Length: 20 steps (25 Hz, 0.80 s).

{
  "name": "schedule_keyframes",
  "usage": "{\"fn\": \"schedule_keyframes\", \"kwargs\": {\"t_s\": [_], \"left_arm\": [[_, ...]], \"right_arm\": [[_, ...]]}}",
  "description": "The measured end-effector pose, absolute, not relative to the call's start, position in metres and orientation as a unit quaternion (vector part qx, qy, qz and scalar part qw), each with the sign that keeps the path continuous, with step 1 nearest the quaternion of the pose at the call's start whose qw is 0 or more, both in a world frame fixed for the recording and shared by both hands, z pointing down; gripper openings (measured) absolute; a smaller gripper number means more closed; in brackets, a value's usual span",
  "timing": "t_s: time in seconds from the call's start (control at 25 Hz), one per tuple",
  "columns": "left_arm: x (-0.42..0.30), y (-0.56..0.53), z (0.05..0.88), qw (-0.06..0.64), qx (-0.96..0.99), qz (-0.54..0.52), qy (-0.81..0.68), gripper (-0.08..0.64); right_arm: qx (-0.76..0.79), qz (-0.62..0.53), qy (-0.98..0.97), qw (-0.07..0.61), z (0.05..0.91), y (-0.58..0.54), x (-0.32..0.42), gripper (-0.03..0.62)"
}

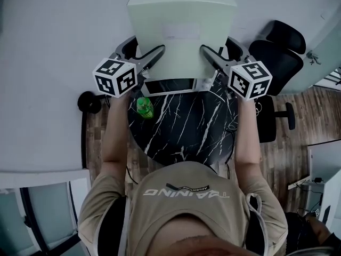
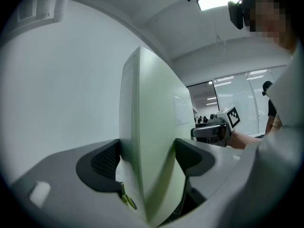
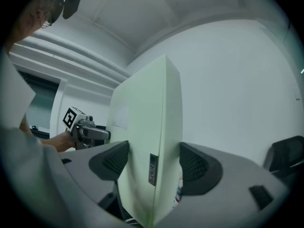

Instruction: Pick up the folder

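We look down on a round black marble-look table [image 1: 181, 129] veined with thin white lines. It stands on brown wooden plank flooring [image 1: 301, 124] against a plain white wall.

Above the table's far edge, the pale green, matte, rectangular folder [image 1: 181, 41] is held between the two grippers, its broad flat face turned up toward us. A faint rectangular label [image 1: 182, 31] sits on that face.

The left gripper [image 1: 155, 57] clamps the folder's left edge. In the left gripper view its dark, ribbed pads [image 2: 105, 161] press on either face of the thick, box-like board, with no gap on either side. The right gripper [image 1: 209, 56] grips the opposite edge the same way. In its own view the textured pads [image 3: 194, 167] are tight against both sides, beside a small dark strip [image 3: 152, 169] on the folder's narrow spine.

Just below the left gripper's marker cube, a glossy green plastic bottle [image 1: 144, 107] stands on the table. Beyond the right gripper sits a black padded office chair [image 1: 279, 55].
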<state>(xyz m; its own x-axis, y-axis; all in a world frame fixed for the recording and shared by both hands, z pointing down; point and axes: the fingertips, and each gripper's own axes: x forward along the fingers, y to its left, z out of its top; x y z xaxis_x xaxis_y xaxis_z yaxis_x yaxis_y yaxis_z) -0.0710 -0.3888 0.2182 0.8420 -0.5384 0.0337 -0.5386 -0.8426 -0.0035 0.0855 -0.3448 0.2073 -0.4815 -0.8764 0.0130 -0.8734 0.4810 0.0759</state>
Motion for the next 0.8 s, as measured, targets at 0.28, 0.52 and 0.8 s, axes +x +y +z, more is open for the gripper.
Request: {"fn": "schedule_keyframes", "kwargs": {"t_s": [0.28, 0.52, 0.8], "left_arm": [[-0.058, -0.367, 0.228, 0.011, 0.956, 0.021, -0.293, 0.347], [-0.043, -0.345, 0.236, 0.015, 0.948, 0.023, -0.317, 0.347], [-0.042, -0.323, 0.250, 0.029, 0.940, 0.025, -0.338, 0.347]], "right_arm": [[0.500, -0.026, -0.866, 0.016, 0.218, -0.326, 0.099, 0.298], [0.478, -0.021, -0.878, 0.023, 0.226, -0.312, 0.116, 0.298], [0.458, -0.015, -0.889, 0.016, 0.239, -0.297, 0.120, 0.298]]}}
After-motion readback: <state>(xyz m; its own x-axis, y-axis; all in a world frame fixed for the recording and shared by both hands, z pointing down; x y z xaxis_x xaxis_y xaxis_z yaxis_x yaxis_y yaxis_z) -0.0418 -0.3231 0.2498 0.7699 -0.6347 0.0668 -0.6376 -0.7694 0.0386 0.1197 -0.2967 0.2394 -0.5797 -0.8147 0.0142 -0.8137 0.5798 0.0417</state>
